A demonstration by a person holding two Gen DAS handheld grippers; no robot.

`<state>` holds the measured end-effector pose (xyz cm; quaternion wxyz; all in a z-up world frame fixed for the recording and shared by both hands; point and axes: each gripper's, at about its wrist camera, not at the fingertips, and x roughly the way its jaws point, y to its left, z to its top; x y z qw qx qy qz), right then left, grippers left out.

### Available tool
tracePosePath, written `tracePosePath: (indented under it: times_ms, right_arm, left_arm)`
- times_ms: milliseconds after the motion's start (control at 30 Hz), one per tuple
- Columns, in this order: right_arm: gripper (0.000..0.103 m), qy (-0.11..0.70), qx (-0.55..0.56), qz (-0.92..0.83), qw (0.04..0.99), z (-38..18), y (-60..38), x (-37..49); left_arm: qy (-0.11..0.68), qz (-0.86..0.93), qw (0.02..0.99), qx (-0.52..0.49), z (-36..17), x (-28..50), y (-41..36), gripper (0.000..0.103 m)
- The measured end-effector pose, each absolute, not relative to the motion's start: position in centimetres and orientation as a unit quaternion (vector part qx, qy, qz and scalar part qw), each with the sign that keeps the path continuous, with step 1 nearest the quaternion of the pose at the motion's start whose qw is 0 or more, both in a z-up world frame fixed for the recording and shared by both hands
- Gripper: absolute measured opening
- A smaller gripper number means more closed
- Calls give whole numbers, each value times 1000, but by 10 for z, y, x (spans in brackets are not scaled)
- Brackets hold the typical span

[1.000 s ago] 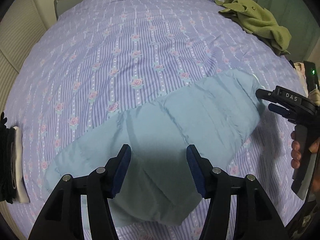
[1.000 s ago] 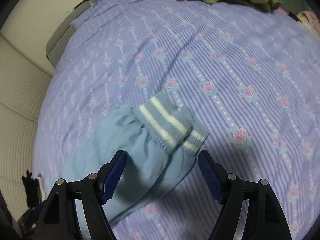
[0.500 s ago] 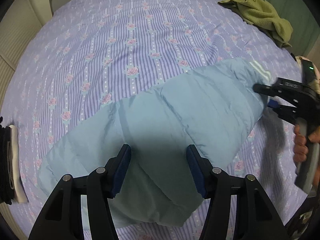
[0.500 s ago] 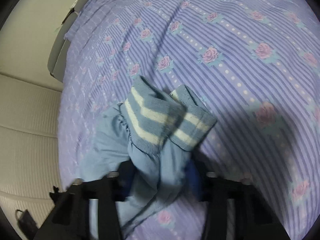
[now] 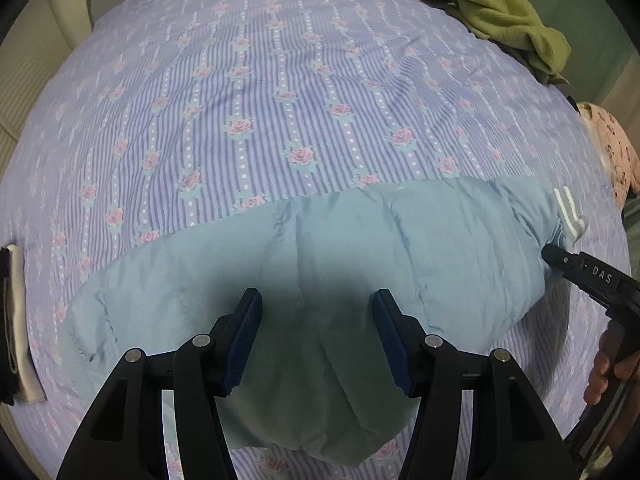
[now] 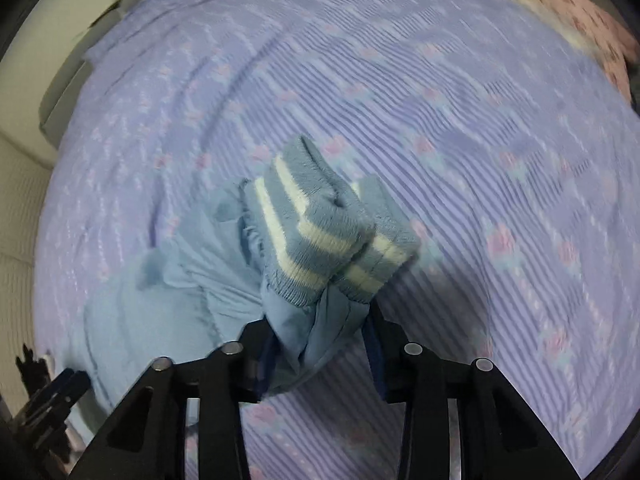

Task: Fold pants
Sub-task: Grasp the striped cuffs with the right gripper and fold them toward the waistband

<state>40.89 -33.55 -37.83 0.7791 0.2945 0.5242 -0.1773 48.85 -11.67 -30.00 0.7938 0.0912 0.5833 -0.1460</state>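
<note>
Light blue pants [image 5: 360, 264] lie folded lengthwise across the flowered bedspread [image 5: 280, 92]. Their striped ribbed cuffs [image 6: 324, 236] point to the right. My left gripper [image 5: 316, 320] is open and hovers over the middle of the pants, empty. My right gripper [image 6: 316, 340] is shut on the pant legs just below the cuffs and lifts them off the bed. It shows at the right edge of the left wrist view [image 5: 588, 276], next to the cuffs [image 5: 568, 216].
A green garment [image 5: 504, 16] lies at the far right of the bed. A pink patterned cloth [image 5: 612, 148] lies at the right edge. A black and white object [image 5: 14, 320] sits at the left edge. A beige wall borders the bed on the left.
My right gripper has closed on the cuff end of the pants and raised it. My left gripper has stayed open above the pants while its view shifted a little.
</note>
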Motion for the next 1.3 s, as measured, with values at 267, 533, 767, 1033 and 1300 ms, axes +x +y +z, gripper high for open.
tracePosePath:
  times_ms: [267, 533, 767, 1033, 1300]
  right_arm:
    - [81, 465, 392, -133, 783, -371, -360, 393]
    - [82, 467, 499, -108, 722, -427, -371, 411]
    - [43, 463, 489, -102, 732, -414, -374, 408]
    - [41, 439, 378, -102, 809, -325, -357, 379]
    - [41, 451, 323, -90, 827, -298, -334, 384]
  left_arm:
    - [557, -179, 804, 106, -286, 473, -135, 57]
    - [567, -195, 793, 104, -297, 474, -152, 42]
    - [587, -212, 779, 67, -302, 470, -145, 14]
    - [600, -234, 761, 72, -308, 466, -160, 12]
    - [652, -207, 729, 29, -353, 482, -161, 10]
